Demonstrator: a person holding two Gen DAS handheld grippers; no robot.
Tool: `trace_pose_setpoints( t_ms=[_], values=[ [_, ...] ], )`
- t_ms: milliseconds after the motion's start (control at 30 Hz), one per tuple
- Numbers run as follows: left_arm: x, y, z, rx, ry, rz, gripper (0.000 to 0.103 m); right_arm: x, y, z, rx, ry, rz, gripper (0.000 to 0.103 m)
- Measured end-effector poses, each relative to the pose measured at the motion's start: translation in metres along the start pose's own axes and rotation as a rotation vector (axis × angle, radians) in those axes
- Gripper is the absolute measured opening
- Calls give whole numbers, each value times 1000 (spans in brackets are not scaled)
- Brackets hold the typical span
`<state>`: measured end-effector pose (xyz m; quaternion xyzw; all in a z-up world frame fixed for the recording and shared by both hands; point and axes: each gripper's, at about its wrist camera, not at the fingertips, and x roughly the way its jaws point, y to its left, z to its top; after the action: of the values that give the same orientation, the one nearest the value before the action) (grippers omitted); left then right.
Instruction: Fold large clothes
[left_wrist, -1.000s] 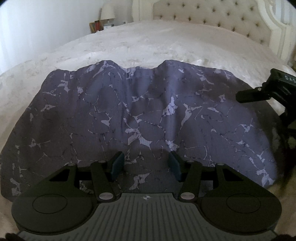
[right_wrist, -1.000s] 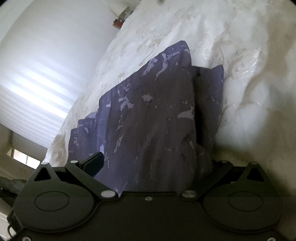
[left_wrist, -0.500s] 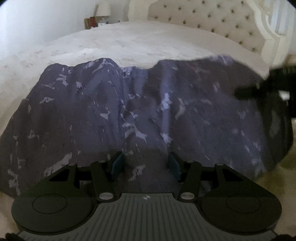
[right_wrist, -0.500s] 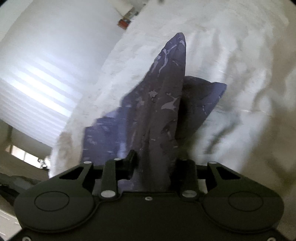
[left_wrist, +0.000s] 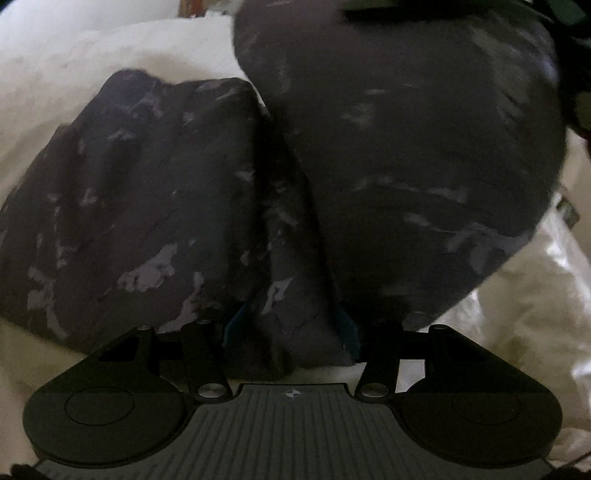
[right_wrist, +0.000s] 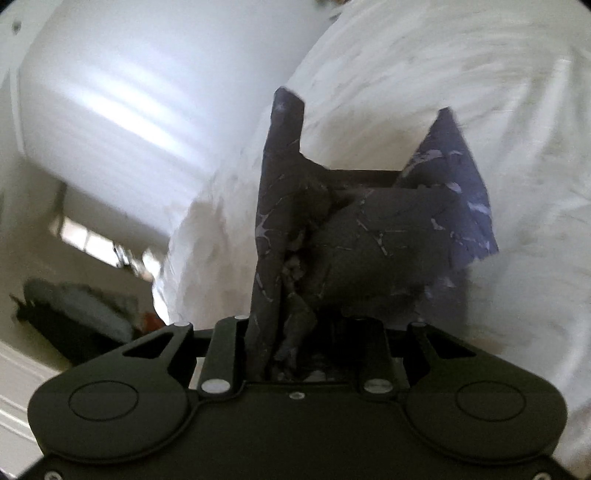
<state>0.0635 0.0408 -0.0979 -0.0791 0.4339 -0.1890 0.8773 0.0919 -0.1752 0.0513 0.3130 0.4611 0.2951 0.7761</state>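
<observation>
In the left wrist view, the white bedspread (left_wrist: 122, 51) shows along the left edge and upper left. The dark purple garment (left_wrist: 155, 206), printed with pale crack-like marks, lies bunched on it in two lobes: a lower lobe at left and a larger lobe (left_wrist: 424, 155) raised at right. A fold of the cloth runs down between the two lobes into the left gripper (left_wrist: 290, 332). Its jaws stand partly apart, with the blue pads (left_wrist: 347, 326) pressing on either side of that bundled fold. More bedspread shows at the right edge.

In the right wrist view, a bright window blind (right_wrist: 122, 110) fills the upper left, with a blurred dark object (right_wrist: 74, 314) low on the floor below it. At centre, the garment (right_wrist: 369, 236) hangs bunched and lifted above the bedspread (right_wrist: 480, 92), two points of cloth sticking up. The right gripper (right_wrist: 306, 343) has just been closing; its jaws are narrowed on a gathered wad of the cloth, which fills the gap between them. The picture is motion-blurred.
</observation>
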Motion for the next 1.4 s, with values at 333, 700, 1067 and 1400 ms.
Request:
trace_pose_setpoints(
  t_ms=[333,700,1067,1400],
  values=[
    [-32,26,-11,-122,17,-62,49,107,49,-8,-176,222,-118,54],
    [-68,18,-20,-50,-61,-102,49,130,96,-15,-318,347,68,79],
    [-91,-9,17,148,-241,-115,51,23,95,20,-387,37,86,79],
    [-48,3,28,220,-247,112,50,-2,19,9,-338,-90,-127,64]
  ],
)
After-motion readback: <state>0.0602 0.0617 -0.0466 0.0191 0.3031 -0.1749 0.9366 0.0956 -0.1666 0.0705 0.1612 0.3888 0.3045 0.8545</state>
